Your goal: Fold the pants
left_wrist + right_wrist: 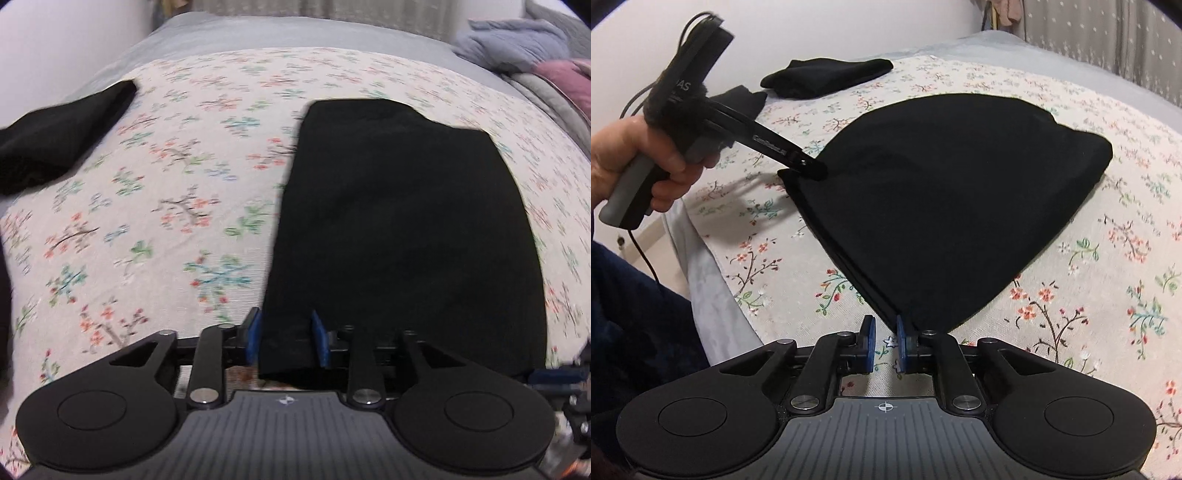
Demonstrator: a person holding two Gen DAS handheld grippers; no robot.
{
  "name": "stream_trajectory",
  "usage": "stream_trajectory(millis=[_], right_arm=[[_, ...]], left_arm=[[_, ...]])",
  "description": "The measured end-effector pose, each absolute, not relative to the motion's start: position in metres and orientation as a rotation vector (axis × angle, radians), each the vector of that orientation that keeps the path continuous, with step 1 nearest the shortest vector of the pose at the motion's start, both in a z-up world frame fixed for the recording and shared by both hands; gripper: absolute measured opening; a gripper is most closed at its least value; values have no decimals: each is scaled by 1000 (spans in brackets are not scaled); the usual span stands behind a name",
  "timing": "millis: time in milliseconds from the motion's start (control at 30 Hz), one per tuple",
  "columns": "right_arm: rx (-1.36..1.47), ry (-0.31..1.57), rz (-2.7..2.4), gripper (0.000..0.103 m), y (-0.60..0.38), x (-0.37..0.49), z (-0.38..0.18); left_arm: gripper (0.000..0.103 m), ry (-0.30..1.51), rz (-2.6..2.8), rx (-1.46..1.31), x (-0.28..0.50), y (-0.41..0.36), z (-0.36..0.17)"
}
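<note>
- Left hand [646,162]: wrapped round the grey handle of its tool at the far left of the right-wrist view. Fingers are curled underneath. The tool slopes down towards the bed, and a thin black cable [646,260] trails from the handle.
- Left tongs [286,328]: set at the near left corner of the pants. The blue pads stand fairly narrow, with the black cloth filling the gap and a short flap hanging on the camera side. They grip that corner, which rises to a slight peak in the right-wrist view.
- Writing on the left tool: the white letters "AS" [683,86] can be read on its body. A line of white wording along its arm is too small to read.
- Second black garment [55,140]: lies folded near the left edge of the bed, well apart from the pants.
- Floral bed cover [166,221]: cream, printed with red, green and blue sprigs. It carries both garments.
- Pants [406,221]: plain black and folded into a flat, roughly rectangular stack. They lie on the cover right of centre, with layered edges visible along the near side.
- Right tongs [885,328]: angled downwards at the near right corner of the pants. The pads are narrowly apart with only floral cover showing between them. The corner's tip meets the right-hand pad and is not clamped.
- Mark on the right tool: a small white crosshair [885,406].
- Grey blanket [517,44]: bunched at the far right.
</note>
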State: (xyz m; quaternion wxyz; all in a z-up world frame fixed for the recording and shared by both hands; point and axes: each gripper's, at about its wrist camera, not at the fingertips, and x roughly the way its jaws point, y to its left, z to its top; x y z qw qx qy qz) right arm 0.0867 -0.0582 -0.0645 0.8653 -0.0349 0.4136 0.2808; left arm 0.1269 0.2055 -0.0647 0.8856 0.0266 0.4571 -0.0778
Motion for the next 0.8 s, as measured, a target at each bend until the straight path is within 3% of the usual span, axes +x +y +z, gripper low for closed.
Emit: stream_trajectory(millis=[367, 600, 800], right_arm=[[98, 675, 580, 17, -90, 111, -15], [75, 716, 494, 16, -85, 173, -46], [156, 726, 475, 7, -103, 201, -66]], left_arm=[[18, 748, -175, 41, 127, 173, -24], [18, 784, -205, 91, 148, 138, -46], [18, 803, -184, 118, 159, 132, -58]])
